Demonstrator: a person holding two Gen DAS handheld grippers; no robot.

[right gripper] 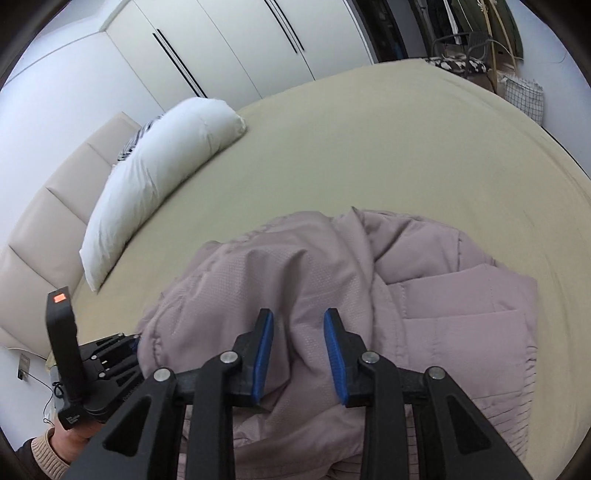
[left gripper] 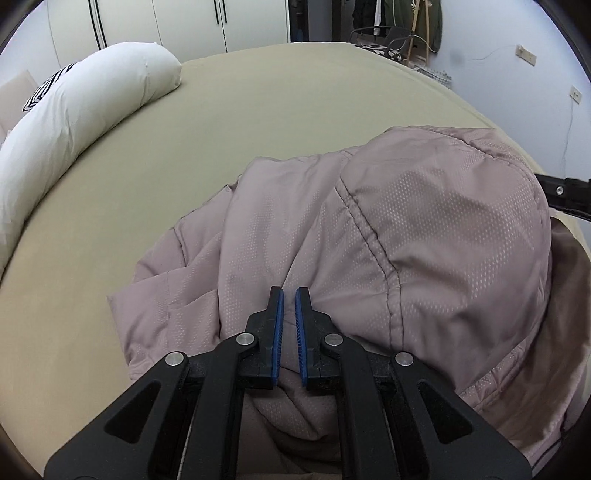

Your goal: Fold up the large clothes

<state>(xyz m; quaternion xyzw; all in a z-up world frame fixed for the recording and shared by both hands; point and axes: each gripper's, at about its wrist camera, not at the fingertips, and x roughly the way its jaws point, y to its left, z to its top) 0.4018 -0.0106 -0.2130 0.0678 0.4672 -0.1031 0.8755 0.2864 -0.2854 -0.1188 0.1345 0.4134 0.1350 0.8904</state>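
Observation:
A large mauve padded jacket (left gripper: 388, 229) lies bunched on the olive bed sheet (left gripper: 229, 140); it also shows in the right wrist view (right gripper: 332, 266). My left gripper (left gripper: 289, 295) hovers over the jacket's near folds, its blue pads almost together with a thin gap and no cloth between them. My right gripper (right gripper: 298, 317) is open above a raised ridge of the jacket, holding nothing. The left gripper's body (right gripper: 96, 365) shows at the lower left of the right wrist view. The right gripper's black edge (left gripper: 565, 192) shows at the right of the left wrist view.
A long white pillow (left gripper: 74, 122) lies along the bed's left side, also in the right wrist view (right gripper: 155, 181), against a beige padded headboard (right gripper: 48, 206). White wardrobes (right gripper: 229, 48) stand behind. A chair and hanging clothes (left gripper: 399, 26) are at the far right.

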